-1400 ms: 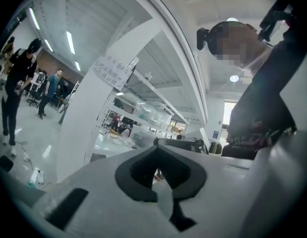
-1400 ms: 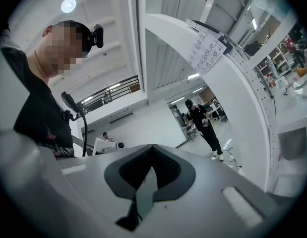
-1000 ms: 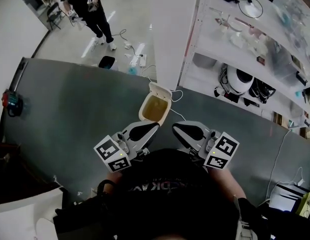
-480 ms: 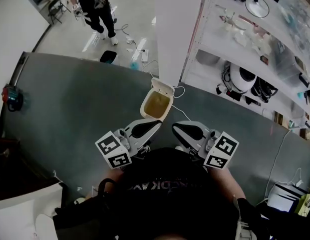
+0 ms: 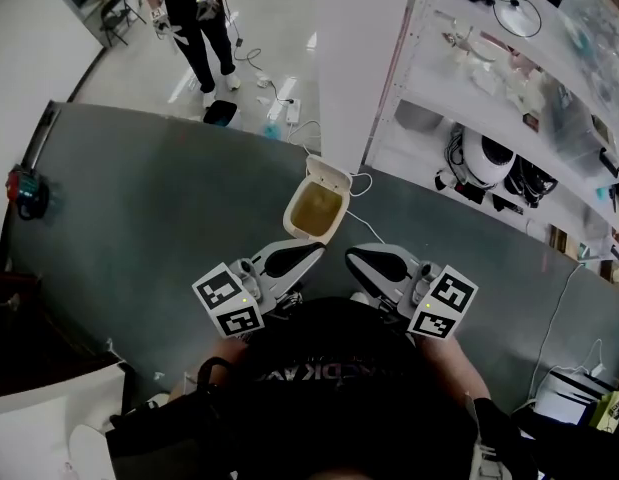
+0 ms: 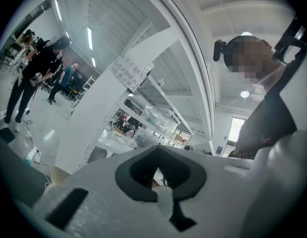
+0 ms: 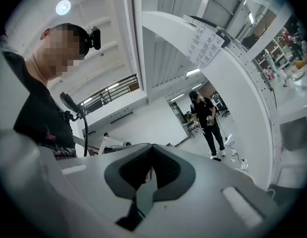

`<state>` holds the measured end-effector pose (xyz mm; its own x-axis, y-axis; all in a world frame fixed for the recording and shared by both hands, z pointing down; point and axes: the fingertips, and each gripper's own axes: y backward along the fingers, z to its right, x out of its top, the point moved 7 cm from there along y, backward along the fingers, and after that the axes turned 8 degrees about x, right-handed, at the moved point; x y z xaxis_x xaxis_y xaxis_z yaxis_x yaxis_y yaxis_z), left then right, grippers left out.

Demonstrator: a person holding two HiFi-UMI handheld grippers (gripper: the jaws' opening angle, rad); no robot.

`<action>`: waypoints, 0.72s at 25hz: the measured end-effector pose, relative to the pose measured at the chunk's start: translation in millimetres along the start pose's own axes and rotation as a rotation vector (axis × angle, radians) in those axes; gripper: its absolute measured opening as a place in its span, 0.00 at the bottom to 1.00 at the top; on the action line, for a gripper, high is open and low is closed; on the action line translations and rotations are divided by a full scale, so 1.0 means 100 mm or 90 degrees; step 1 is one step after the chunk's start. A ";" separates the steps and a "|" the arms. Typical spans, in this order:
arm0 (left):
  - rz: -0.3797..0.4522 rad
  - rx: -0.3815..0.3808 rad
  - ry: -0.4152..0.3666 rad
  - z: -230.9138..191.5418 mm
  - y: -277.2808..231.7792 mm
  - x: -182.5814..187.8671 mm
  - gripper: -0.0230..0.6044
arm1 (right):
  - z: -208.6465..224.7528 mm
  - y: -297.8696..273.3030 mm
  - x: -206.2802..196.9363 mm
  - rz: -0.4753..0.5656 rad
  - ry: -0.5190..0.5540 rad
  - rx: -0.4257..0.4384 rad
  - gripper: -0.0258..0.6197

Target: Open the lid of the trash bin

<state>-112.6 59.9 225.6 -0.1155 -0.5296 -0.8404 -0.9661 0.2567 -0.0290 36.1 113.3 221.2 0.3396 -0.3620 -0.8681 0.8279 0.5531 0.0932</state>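
Note:
A small cream trash bin (image 5: 315, 213) stands on the grey table (image 5: 139, 238) just beyond both grippers. Its lid (image 5: 328, 175) is swung up and back, and the yellowish inside shows. My left gripper (image 5: 312, 252) is shut, its tip just short of the bin's near rim. To its right, my right gripper (image 5: 352, 256) is shut and holds nothing. Both gripper views point upward: the left gripper (image 6: 160, 175) and the right gripper (image 7: 151, 175) each show pads closed together, with ceiling and a person's upper body beyond.
A white pillar (image 5: 354, 58) and shelves (image 5: 509, 68) with appliances rise behind the bin. A cable (image 5: 361, 183) runs beside the lid. A black and red clamp (image 5: 24, 193) sits on the table's left edge. A person (image 5: 194, 13) stands on the floor beyond.
Both grippers and the open bin hold nearly the same places. The head view has shifted slightly, and the person at the back has stepped a little to the right.

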 end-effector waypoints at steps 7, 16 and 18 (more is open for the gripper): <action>0.007 0.004 0.003 0.02 0.08 -0.04 0.04 | -0.05 -0.02 -0.05 -0.006 -0.006 0.003 0.05; 0.019 0.006 0.006 0.05 0.20 -0.07 0.04 | -0.13 -0.06 -0.10 -0.015 -0.004 0.006 0.05; 0.021 0.005 0.005 0.06 0.21 -0.07 0.04 | -0.14 -0.06 -0.10 -0.015 -0.007 0.007 0.05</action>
<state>-130.5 73.4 227.6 -0.1496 -0.5272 -0.8365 -0.9599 0.2804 -0.0051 21.2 123.8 222.6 0.3244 -0.3833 -0.8648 0.8410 0.5353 0.0782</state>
